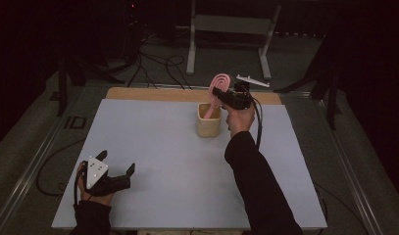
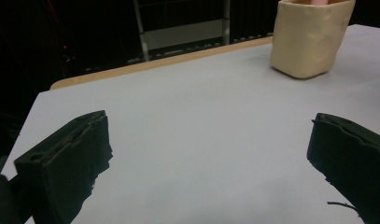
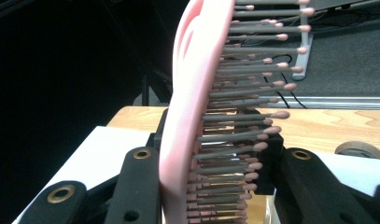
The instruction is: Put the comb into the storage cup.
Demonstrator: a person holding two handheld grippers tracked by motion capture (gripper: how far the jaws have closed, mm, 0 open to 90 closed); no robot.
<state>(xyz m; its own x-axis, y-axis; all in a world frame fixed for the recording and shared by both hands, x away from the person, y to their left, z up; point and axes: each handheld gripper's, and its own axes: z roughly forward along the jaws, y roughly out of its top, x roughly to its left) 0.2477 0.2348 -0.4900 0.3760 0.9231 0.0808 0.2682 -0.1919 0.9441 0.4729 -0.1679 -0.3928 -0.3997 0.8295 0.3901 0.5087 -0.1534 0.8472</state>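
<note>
Pink hairbrush (image 1: pixel 219 84): clamped in right gripper (image 1: pixel 221 95), handle down in beige cup (image 1: pixel 209 121), nr table (image 1: pixel 153 147) far edge. Left gripper (image 1: pixel 117 169): jaws wide apart, empty, nr front-left corner.

- Brush (image 1: pixel 220 84): pink, oval head with grey, pink-tipped bristles (image 3: pixel 243 93); stands nearly upright, handle end down inside the cup, head above the rim.
- Cup (image 1: pixel 209 120): beige, squarish, upright on the bench's far middle part, open top.
</note>
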